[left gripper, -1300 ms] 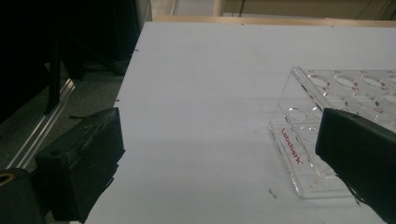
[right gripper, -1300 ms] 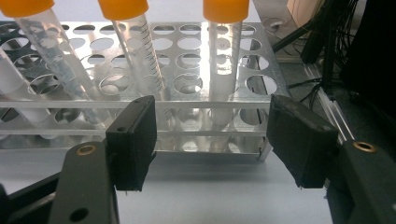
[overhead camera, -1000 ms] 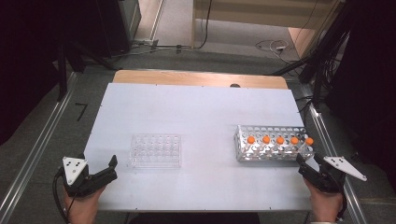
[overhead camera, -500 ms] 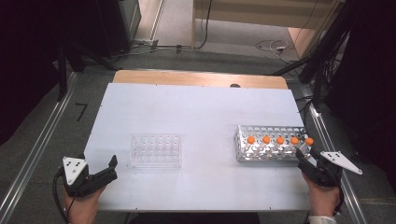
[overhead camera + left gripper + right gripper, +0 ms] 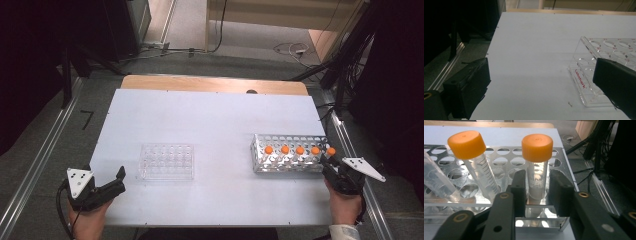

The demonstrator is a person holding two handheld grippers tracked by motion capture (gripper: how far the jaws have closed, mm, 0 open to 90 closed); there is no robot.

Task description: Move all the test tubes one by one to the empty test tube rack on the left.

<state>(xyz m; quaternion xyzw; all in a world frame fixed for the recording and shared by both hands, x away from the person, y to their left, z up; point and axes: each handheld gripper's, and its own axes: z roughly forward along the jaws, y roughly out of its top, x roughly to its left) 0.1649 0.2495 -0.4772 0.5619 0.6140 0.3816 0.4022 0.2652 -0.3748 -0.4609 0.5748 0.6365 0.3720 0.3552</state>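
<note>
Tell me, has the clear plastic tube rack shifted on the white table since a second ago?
No. The clear plastic tube rack sits in the same spot, level with the metal rack on its right.

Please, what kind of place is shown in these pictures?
Probably a laboratory test bench: a metal tube rack holds orange-capped tubes, a clear plastic rack stands nearby on the white table, and cables lie on the floor behind.

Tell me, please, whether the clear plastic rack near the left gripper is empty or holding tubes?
Empty: the clear rack shows bare round holes, while the orange-capped tubes stand in the metal rack.
</note>
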